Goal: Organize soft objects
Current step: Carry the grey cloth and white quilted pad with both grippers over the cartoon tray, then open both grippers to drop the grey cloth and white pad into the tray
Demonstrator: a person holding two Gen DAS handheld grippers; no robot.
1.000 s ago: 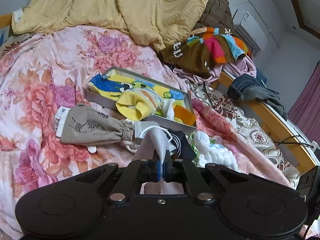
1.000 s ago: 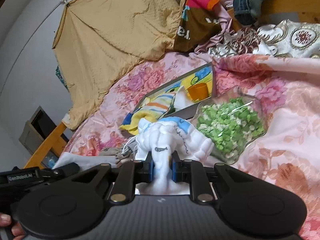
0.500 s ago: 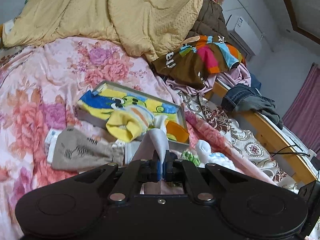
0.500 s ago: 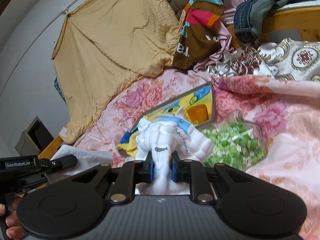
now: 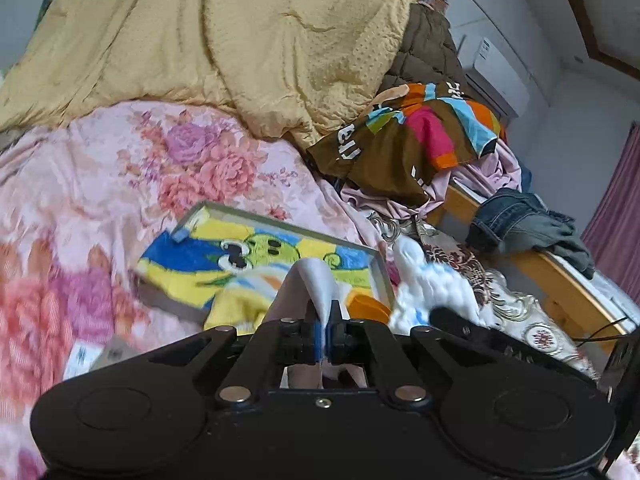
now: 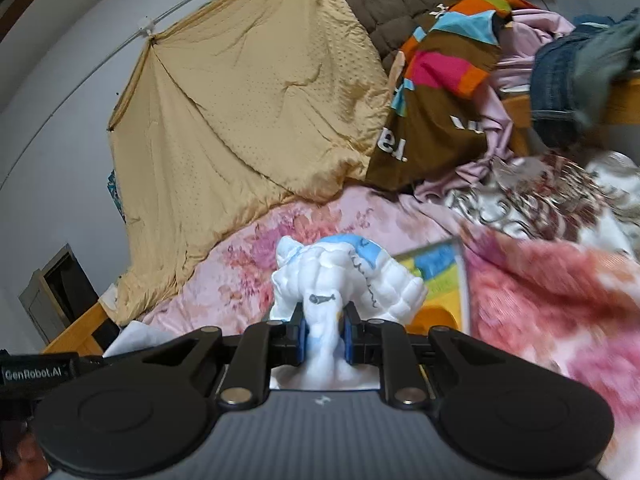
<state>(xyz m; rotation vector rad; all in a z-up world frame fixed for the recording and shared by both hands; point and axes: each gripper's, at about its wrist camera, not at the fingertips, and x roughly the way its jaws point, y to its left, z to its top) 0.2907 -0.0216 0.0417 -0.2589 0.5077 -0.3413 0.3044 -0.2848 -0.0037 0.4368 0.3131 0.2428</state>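
Both loads carried toward tray (image 5: 382, 276) — left tool (image 5: 325, 334) pinching pale cloth (image 5: 318, 280), right tool (image 6: 323, 334) clamping fluffy white cloth (image 6: 344, 276). Next, likely: lower over tray, then release.

Left wrist view. The left gripper (image 5: 325, 330) has its jaws pressed together on a fold of pale cloth (image 5: 316, 284), which rises between the fingertips. Beyond it lies a shallow grey tray (image 5: 378, 268) on a pink floral bedspread (image 5: 160, 168), holding a blue-and-yellow cartoon towel (image 5: 224, 256), a striped yellow sock (image 5: 236, 300) and an orange piece (image 5: 366, 306). Just right of the tray is a white fluffy cloth (image 5: 432, 288), with the black tip of the right gripper (image 5: 452, 318) below it. A yellow quilt (image 5: 240, 40) covers the far side; a brown multicoloured shirt (image 5: 404, 148) and jeans (image 5: 520, 220) lie to the right.
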